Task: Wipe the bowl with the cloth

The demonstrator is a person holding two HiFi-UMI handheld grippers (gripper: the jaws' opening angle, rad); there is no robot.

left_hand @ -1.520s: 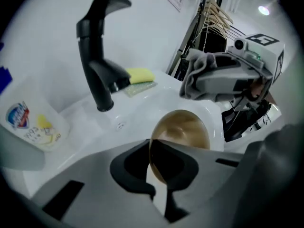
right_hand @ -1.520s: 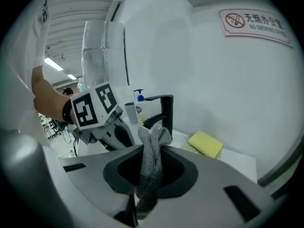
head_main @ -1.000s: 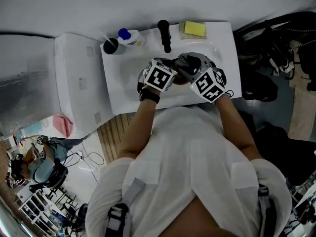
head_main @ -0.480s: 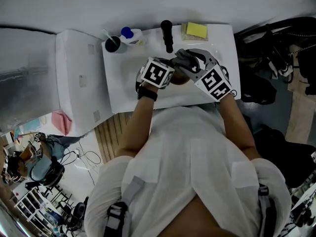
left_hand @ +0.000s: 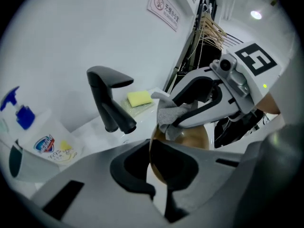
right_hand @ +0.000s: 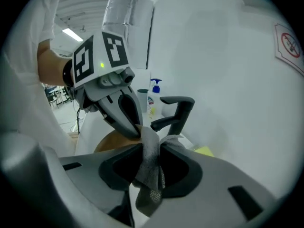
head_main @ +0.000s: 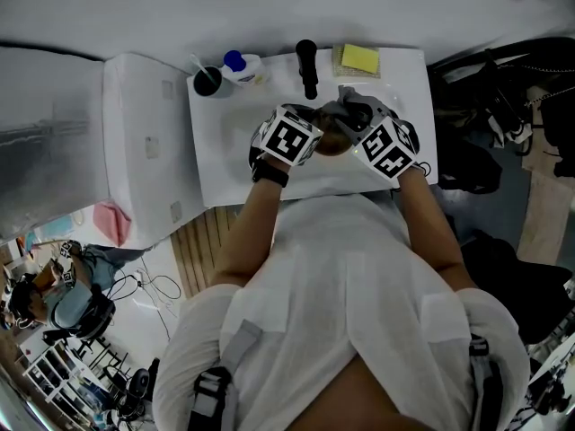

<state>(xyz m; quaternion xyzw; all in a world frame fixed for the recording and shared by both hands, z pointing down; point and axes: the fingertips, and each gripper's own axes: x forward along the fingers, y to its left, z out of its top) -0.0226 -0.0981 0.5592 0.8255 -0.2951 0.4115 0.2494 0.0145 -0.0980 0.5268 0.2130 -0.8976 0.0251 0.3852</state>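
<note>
the brown bowl (left_hand: 187, 137) is held tilted over the white washbasin (head_main: 225, 142), just in front of the black faucet (left_hand: 108, 99), with its rim clenched in the left tongs (left_hand: 159, 170). the grey cloth (right_hand: 151, 189) is grasped by the right tongs (right_hand: 151, 151), whose jaws have just been closing on it, and it is laid against the bowl's upper edge. a yellow sponge (left_hand: 139, 98) and a blue-capped spray bottle (left_hand: 23, 115) are seen on the ledge, one on either side of the faucet.

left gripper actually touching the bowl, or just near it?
Touching. The left gripper view shows the rim of the brown bowl pinched between the shut fingers of the left gripper, with no gap.
</note>
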